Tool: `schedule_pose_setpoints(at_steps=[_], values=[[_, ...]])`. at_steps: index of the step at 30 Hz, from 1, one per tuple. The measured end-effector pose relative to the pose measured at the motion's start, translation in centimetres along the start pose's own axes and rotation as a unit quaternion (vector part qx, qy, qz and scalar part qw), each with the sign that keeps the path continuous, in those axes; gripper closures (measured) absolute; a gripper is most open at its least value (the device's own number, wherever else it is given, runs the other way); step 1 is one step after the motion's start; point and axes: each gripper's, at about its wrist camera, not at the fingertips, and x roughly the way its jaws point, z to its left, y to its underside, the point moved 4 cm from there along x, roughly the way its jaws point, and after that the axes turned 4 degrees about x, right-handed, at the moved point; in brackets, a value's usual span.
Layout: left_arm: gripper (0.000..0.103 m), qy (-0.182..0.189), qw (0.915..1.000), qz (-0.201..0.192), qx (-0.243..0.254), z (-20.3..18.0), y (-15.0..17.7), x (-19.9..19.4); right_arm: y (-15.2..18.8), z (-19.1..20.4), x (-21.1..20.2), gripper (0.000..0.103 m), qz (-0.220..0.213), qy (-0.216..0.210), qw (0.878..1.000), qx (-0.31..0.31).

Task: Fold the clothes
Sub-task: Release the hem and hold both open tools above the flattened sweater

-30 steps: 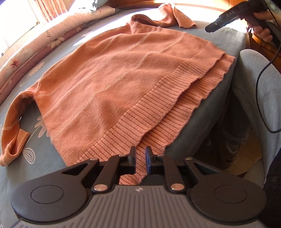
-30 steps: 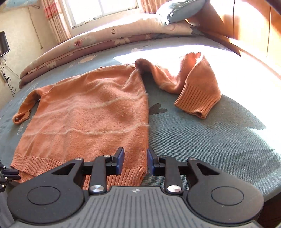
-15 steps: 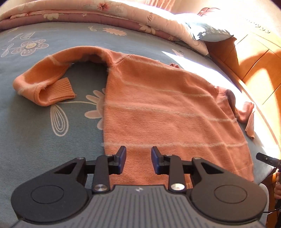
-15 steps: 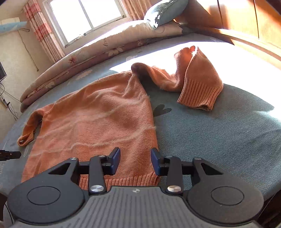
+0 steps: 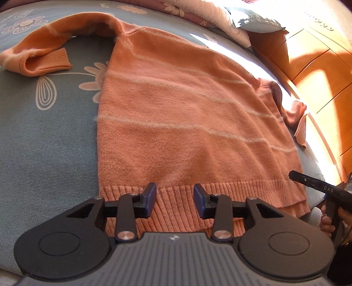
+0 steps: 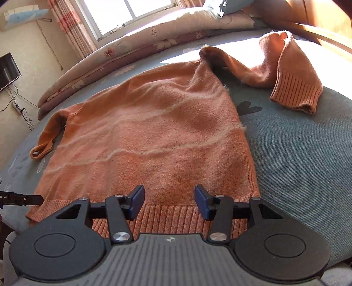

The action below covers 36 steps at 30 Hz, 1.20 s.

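An orange knit sweater [image 5: 180, 123] with thin pale stripes lies flat on the bed, also in the right wrist view [image 6: 154, 136]. Its ribbed hem [image 5: 176, 202] is nearest me. My left gripper [image 5: 175, 199] is open and empty, just above the hem's left part. My right gripper [image 6: 169, 201] is open and empty over the hem's right part [image 6: 167, 217]. One sleeve [image 5: 35, 57] lies bent at the left. The other sleeve [image 6: 290, 81] lies bunched at the right. The right gripper's tip [image 5: 316, 187] shows at the left view's right edge.
The bed has a blue-grey floral cover [image 5: 44, 132]. A rolled quilt [image 6: 136, 46] and a pillow [image 5: 255, 19] lie along the far side. Wooden cabinets [image 5: 325, 72] stand close on the right. A window [image 6: 123, 13] and a TV [image 6: 6, 70] are beyond.
Both grippers have opened wider. The left gripper swung from the sweater's corner to face its hem squarely. The right gripper moved closer over the hem.
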Motion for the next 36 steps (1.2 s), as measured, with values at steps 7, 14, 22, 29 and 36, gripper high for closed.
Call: schedule_pose_setpoints(at_steps=[7,14,22,29,36], values=[[0.027,0.015,0.9997,-0.008,0.018,-1.4,0.0,0.6,0.0,-0.4,0.2,0.041,-0.002,-0.011,0.999,0.035],[0.021,0.017,0.9995,-0.022,0.012,-1.7,0.3,0.7,0.4,1.0,0.9,0.003,-0.001,-0.036,0.999,0.02],[0.018,0.011,0.9993,-0.026,0.024,-2.3,0.3,0.8,1.0,2.9,1.6,0.0,0.013,-0.008,0.998,-0.054],[0.018,-0.008,0.9956,-0.061,0.07,-4.0,-0.1,-0.4,-3.3,3.1,-0.5,0.008,-0.01,-0.039,0.997,-0.068],[0.018,-0.01,0.9919,-0.09,0.09,-5.6,-0.9,-0.5,-14.7,-1.0,3.5,0.039,-0.037,-0.005,0.998,-0.048]])
